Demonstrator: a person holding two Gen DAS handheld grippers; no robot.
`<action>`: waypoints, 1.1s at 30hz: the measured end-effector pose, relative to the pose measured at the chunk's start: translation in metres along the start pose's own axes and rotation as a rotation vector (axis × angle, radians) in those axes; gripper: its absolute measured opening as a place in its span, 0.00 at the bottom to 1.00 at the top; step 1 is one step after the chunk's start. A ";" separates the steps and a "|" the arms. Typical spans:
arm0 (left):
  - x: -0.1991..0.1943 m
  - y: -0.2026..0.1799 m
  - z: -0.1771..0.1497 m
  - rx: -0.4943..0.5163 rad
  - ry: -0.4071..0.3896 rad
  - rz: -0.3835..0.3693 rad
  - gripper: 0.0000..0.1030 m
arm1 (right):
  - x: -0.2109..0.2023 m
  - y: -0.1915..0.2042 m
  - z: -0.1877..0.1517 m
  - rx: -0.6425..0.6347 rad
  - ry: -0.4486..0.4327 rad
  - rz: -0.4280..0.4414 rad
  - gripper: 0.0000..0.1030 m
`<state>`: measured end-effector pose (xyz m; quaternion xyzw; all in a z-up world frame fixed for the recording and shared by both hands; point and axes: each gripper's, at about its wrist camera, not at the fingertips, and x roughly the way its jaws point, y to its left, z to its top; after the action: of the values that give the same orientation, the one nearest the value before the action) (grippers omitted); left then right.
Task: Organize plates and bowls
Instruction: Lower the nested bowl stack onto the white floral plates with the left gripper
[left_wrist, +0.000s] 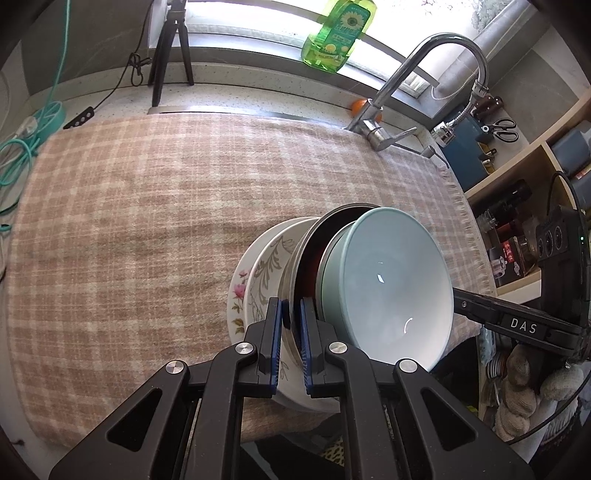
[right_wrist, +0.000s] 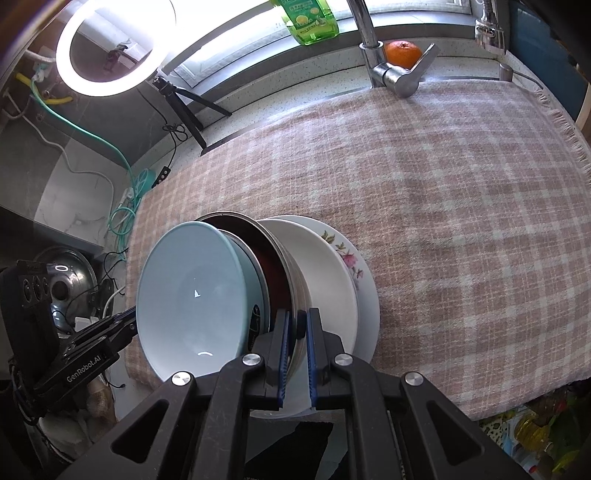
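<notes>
The left gripper (left_wrist: 291, 332) and right gripper (right_wrist: 296, 343) each clench the steel bowl's (left_wrist: 295, 266) rim from opposite sides. The pale blue bowl (left_wrist: 391, 288) nests inside it, with floral plates (left_wrist: 240, 291) beneath. The stack sits at the checked cloth's (left_wrist: 147, 206) near edge, at six o'clock. The faucet (left_wrist: 436, 74) stands at one o'clock, well apart.

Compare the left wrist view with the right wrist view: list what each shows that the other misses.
Left wrist view only: scissors and shelves at the right.
Right wrist view only: a lit ring light and a metal pot lid at the left.
Both: the stack of dishes with the blue bowl nested in a metal bowl on flowered plates, each hand-held gripper clamped on the metal rim, the checked cloth, the tap, the green bottle.
</notes>
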<state>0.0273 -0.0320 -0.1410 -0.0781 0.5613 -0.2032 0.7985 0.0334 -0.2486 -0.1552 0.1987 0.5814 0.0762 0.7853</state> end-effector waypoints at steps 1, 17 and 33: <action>0.001 0.000 0.000 0.000 0.002 0.001 0.08 | 0.000 0.000 0.001 0.000 0.001 0.000 0.08; 0.005 -0.003 0.002 0.005 0.006 0.008 0.08 | 0.006 -0.007 0.002 0.008 0.003 0.003 0.08; 0.007 0.000 0.001 -0.004 0.009 0.003 0.08 | 0.005 -0.006 0.002 -0.002 0.010 0.016 0.08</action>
<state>0.0304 -0.0350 -0.1468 -0.0779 0.5654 -0.2014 0.7961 0.0362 -0.2530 -0.1614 0.2019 0.5835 0.0839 0.7821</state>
